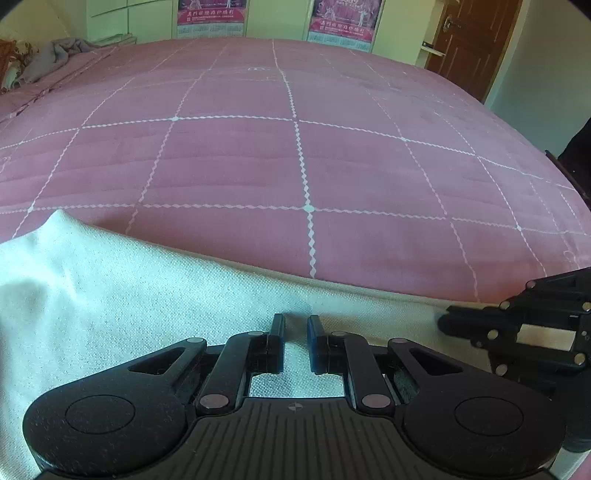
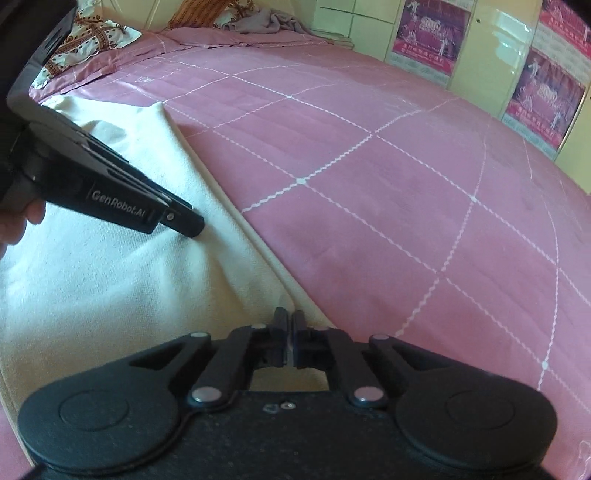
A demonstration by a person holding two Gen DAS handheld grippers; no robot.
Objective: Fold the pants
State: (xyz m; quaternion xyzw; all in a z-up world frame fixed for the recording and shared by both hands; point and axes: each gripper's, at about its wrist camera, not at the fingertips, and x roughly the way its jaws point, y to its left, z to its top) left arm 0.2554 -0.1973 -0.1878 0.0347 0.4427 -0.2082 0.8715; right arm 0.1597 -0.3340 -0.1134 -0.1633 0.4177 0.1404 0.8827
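Cream-white pants [image 1: 129,295] lie spread on the near part of a pink quilted bed [image 1: 332,166]. My left gripper [image 1: 295,319] points down into the cloth with its jaws drawn close, a pinch of fabric between them. In the right wrist view the left gripper [image 2: 192,225] shows side-on, its tip sunk in the pants [image 2: 110,277] with creases running out from it. My right gripper [image 2: 290,314] is shut at the pants' hemmed edge, where cloth meets the bed [image 2: 369,184]. In the left wrist view the right gripper [image 1: 445,321] sits on that same edge at the right.
A grey garment [image 1: 55,55] and a patterned pillow [image 2: 85,33] lie at the bed's far end. Cupboards with pink posters [image 1: 210,14] stand behind the bed, a brown door [image 1: 472,40] at the right. A hand [image 2: 14,229] holds the left gripper.
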